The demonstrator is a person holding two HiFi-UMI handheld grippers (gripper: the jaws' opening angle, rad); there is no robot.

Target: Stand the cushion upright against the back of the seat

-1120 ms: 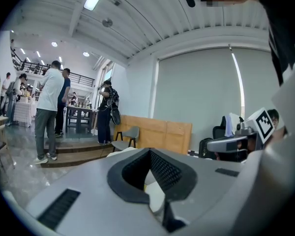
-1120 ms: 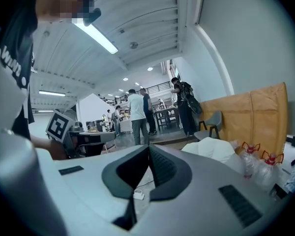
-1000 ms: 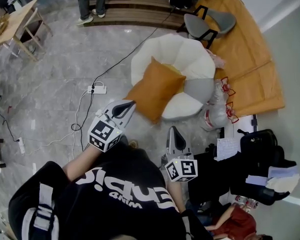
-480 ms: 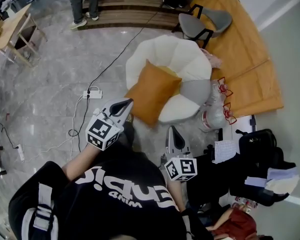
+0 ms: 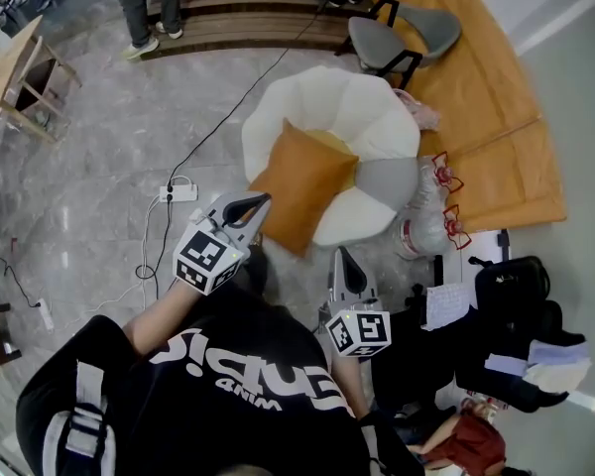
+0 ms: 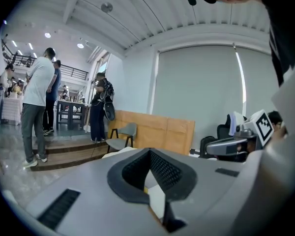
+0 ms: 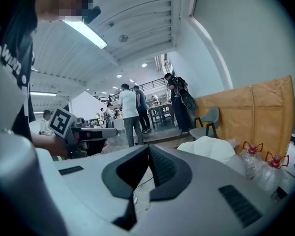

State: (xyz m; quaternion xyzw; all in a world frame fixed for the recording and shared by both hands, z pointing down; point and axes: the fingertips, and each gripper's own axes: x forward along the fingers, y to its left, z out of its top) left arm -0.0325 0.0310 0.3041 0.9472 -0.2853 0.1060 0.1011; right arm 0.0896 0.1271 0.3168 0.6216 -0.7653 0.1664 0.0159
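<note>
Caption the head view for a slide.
Person holds left gripper and right gripper, jaws shut and empty, before an orange cushion lying on a white seat.

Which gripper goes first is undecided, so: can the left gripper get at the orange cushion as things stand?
Probably yes: the left gripper points toward the orange cushion, close to its near edge, with nothing between them. Its shut jaws must open first.

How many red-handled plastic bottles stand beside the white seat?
2. The near bottle stands on the floor right of the white seat; the far bottle is just behind it. Others may be hidden.
</note>
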